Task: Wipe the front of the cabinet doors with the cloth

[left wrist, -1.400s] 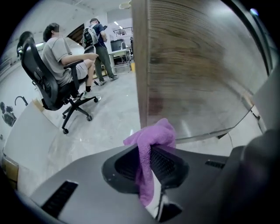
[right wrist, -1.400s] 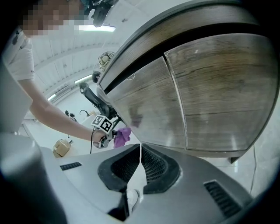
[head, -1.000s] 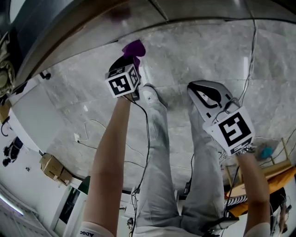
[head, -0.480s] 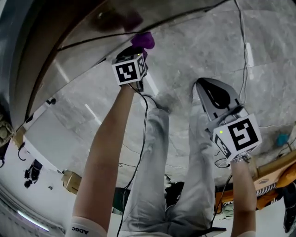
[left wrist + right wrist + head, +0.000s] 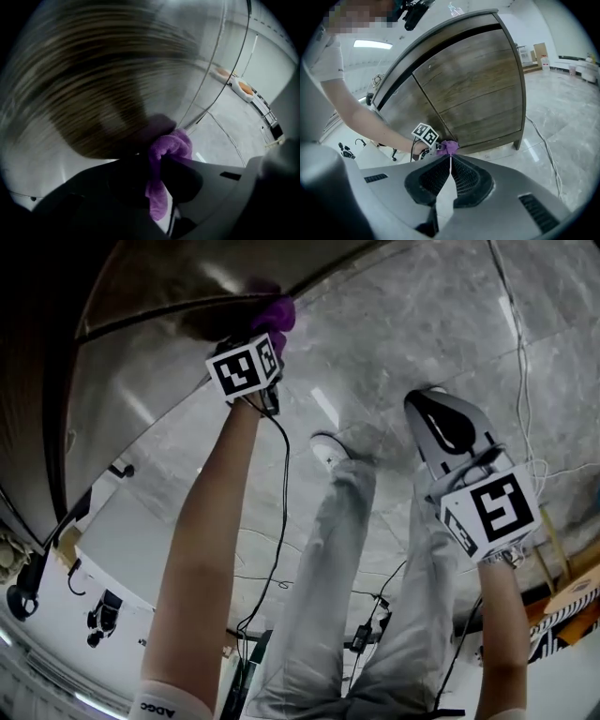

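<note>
**Q:** Which step does the figure show?

**A:** By all signs, the wipe itself. The left tool [image 5: 264,338], at 11 o'clock in the head view, is clenched on the purple cloth [image 5: 171,149]. A bunched end of the cloth stands past the jaw tips and a tail hangs down between them.

**Q:** Where is the cloth in relation to the cabinet?

**A:** In the right gripper view the cloth [image 5: 449,146] is against the cabinet [image 5: 487,79] at its bottom edge, at the 6 o'clock end of the seam [image 5: 433,105] between the two doors. The left gripper view shows the wood grain smeared into streaks. That suggests a stroke in progress, though contact pressure cannot be read.

**Q:** And the other tool?

**A:** The right tool [image 5: 451,159] is closed on nothing, its tips meeting along a thin line. It is held well apart from the doors at 3 o'clock in the head view, over the floor [image 5: 422,315], and looks idle.

**Q:** What does the next move call for?

**A:** Probably a sweep away from the bottom edge, up toward 12 o'clock along one door or sideways across the lower panel, since most of both fronts lies above the cloth. The grip should be firm and the bunched end flat to the wood, so the jaw tips do not scrape it. How much of the doors is already clean cannot be judged.
</note>
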Action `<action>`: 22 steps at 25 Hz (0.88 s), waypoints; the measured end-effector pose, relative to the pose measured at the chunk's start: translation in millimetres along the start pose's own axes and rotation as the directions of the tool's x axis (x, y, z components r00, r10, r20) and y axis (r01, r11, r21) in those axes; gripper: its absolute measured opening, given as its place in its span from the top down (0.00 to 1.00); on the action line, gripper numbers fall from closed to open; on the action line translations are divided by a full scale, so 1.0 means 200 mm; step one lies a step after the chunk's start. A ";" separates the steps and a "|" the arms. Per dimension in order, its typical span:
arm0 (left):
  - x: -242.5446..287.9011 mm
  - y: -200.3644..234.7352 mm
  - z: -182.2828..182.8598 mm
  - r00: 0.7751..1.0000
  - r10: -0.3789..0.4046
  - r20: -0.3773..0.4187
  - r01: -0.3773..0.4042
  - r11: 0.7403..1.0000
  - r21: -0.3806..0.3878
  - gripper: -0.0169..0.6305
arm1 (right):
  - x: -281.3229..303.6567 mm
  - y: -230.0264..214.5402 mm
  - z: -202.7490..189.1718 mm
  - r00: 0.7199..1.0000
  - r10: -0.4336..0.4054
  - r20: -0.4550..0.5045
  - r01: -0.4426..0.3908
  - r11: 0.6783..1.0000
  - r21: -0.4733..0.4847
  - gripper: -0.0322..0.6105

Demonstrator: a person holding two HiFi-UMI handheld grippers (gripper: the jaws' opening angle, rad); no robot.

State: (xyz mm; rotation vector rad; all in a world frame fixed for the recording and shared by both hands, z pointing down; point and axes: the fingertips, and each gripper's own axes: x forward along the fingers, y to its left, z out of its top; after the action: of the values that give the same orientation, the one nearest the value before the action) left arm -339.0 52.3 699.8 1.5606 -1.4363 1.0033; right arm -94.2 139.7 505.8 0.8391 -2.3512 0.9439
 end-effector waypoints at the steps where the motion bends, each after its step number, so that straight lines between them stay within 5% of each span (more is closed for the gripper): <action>1: -0.01 0.04 -0.03 1.000 0.004 -0.009 -0.004 1.000 0.005 0.88 | 0.02 0.03 -0.01 1.000 0.000 -0.001 0.000 1.000 0.000 0.90; 13: -0.20 0.63 -0.39 0.996 0.082 -0.043 -0.088 0.983 -0.162 0.88 | 0.24 0.32 0.01 0.999 0.028 -0.026 -0.029 0.998 -0.053 0.90; 22: -0.42 1.09 -0.67 0.973 0.224 -0.051 -0.225 0.887 -0.404 0.88 | 0.31 0.51 0.00 0.996 0.070 -0.058 -0.078 0.987 -0.141 0.90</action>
State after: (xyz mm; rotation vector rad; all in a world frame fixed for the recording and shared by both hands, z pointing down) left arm -566.5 194.5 682.2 1.1061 -1.7245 0.7665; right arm -207.9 175.7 499.2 0.6668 -2.3859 0.8048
